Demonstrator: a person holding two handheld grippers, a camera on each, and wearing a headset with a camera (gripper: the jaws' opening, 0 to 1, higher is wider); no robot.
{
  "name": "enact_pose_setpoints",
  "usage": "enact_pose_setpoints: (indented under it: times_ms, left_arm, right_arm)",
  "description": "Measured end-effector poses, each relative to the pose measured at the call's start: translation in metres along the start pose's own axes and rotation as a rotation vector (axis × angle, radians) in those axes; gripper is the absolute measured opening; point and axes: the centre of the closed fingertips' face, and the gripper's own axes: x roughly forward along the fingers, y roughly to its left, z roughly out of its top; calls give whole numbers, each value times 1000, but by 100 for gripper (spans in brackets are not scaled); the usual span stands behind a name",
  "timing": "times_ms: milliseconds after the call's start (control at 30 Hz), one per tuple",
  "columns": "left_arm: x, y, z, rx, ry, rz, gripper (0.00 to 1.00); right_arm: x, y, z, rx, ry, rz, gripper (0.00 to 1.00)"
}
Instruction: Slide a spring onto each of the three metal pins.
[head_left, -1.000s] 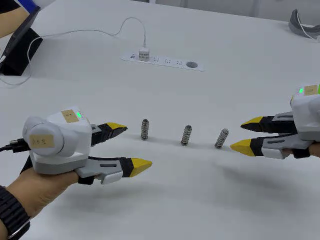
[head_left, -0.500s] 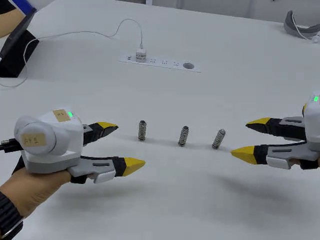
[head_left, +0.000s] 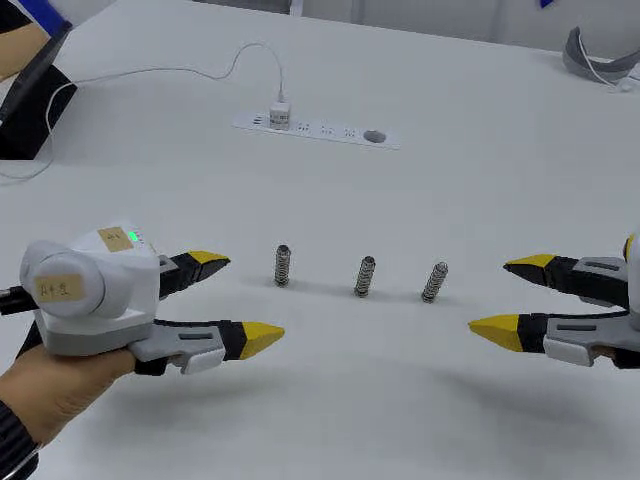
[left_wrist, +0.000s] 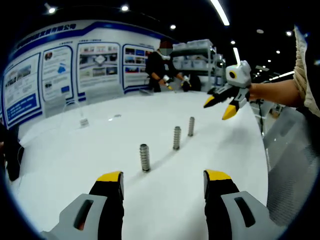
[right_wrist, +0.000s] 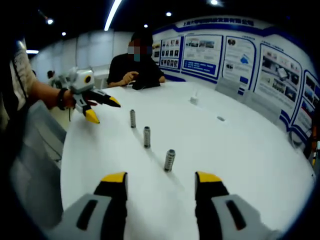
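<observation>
The right gripper (head_left: 490, 295) now sits farther from the rightmost spring (head_left: 434, 282) than a second ago. Its yellow-tipped fingers (head_left: 497, 331) are lower in the head view and spread a little wider. The left gripper (head_left: 255, 296) is also drawn back slightly from the leftmost spring (head_left: 282, 265).

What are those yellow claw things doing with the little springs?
A person holds a claw tool in each hand: the left gripper and the right gripper. Both are open and hold nothing, one on each side of the row and apart from it. On the white table the left spring, middle spring and right spring stand upright. The pins inside them are too hidden to make out.
</observation>
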Motion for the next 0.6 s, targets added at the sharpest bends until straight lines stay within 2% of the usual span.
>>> enact_pose_setpoints:
  times_ms: [600]
  left_arm:
    - [-3, 1, -3, -8, 1, 10, 65]
  right_arm:
    - [2, 3, 4, 10, -14, 2, 57]
